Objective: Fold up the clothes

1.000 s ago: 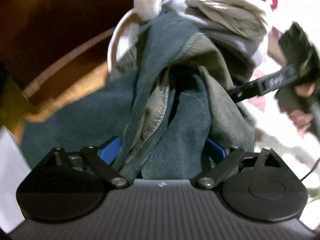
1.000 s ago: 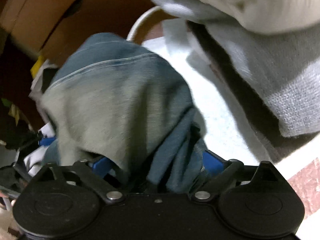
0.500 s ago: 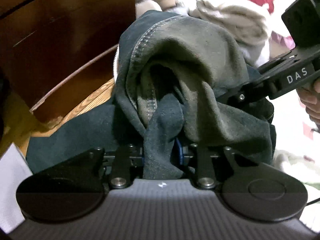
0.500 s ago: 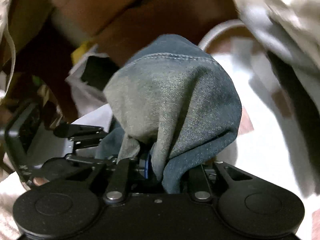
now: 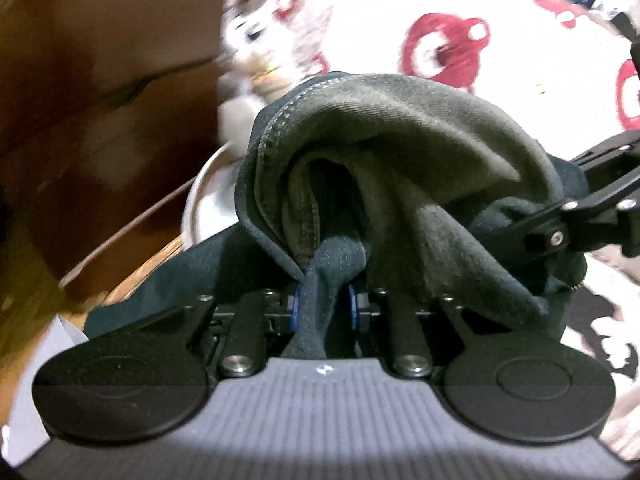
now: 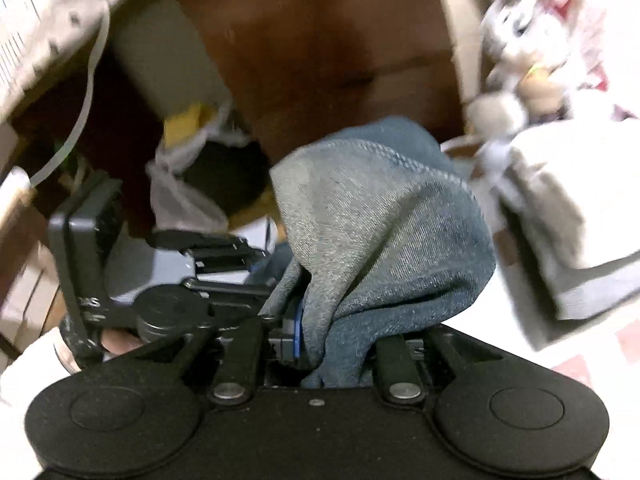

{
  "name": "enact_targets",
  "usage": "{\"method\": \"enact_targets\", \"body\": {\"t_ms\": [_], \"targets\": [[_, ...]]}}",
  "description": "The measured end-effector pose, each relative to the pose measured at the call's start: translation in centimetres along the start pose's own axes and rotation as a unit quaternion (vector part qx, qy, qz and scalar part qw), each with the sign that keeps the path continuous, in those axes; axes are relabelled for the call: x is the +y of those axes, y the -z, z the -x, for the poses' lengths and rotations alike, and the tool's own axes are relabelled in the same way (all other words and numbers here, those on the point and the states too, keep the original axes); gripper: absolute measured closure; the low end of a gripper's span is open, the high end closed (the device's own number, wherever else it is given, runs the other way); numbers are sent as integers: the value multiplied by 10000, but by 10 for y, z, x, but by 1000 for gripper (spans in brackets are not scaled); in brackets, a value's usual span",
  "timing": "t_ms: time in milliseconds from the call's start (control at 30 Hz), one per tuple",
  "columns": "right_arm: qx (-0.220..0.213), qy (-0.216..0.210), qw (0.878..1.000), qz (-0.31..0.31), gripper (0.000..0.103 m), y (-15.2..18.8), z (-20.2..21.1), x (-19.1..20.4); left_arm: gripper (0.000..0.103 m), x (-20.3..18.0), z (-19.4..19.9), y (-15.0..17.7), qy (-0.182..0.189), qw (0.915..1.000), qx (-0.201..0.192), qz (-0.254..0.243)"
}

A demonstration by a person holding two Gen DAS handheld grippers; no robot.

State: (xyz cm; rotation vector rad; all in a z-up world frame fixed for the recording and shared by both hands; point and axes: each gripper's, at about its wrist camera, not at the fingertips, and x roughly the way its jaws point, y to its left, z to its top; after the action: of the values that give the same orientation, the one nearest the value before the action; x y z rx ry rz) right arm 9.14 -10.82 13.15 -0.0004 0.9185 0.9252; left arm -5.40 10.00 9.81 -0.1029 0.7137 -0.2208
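Both wrist cameras look down along their fingers at close range, sharing the dark garment bunched before each lens.

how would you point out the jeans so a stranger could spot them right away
Start at the white bedspread with red prints. In front of it hangs dark blue denim, the jeans, pinched in both tongs. Its stitched seam and faded weave separate it from the pale folded clothes nearby.

light: warm and dim, we see deep shadow left of the left gripper | glare: patterned bedding ahead of it bleaches white | blur: motion smear beyond both grippers, plush toy streaked, dark garment near the fingers sharp | distortion: fisheye bends edges, corners vignette black
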Motion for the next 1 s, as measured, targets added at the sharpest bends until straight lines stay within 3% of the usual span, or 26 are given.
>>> {"method": "enact_targets", "body": {"t_ms": [167,333,433,567,700,833,933,1000], "targets": [[-726,426,9964,-97,84,-1,97,11,84,-68,24,-57,392,9979,-141,-492],[-1397,1056,9845,-24,84,13,185,7,85,-153,37,-97,595,9910,-352,-1143],[-1613,1410,9764,-256,84,31,229,-14,85,-209,23,-117,808,9852,-182,-1503],[-1501,1965,9674,-542,83,64,270,-58,86,-291,-30,-123,1116,9690,419,-2163],[-748,2617,9506,-1497,82,127,265,-153,85,-361,-130,-78,1300,9448,1366,-2679],[-34,3224,9124,-2519,81,217,218,-256,86,-403,-225,7,1373,9201,2170,-2957],[235,3453,8991,-2681,81,269,179,-297,87,-419,-264,56,1368,9105,2272,-3171],[234,3529,8954,-2704,81,293,161,-311,87,-421,-271,68,1363,9041,2106,-3459]]}}
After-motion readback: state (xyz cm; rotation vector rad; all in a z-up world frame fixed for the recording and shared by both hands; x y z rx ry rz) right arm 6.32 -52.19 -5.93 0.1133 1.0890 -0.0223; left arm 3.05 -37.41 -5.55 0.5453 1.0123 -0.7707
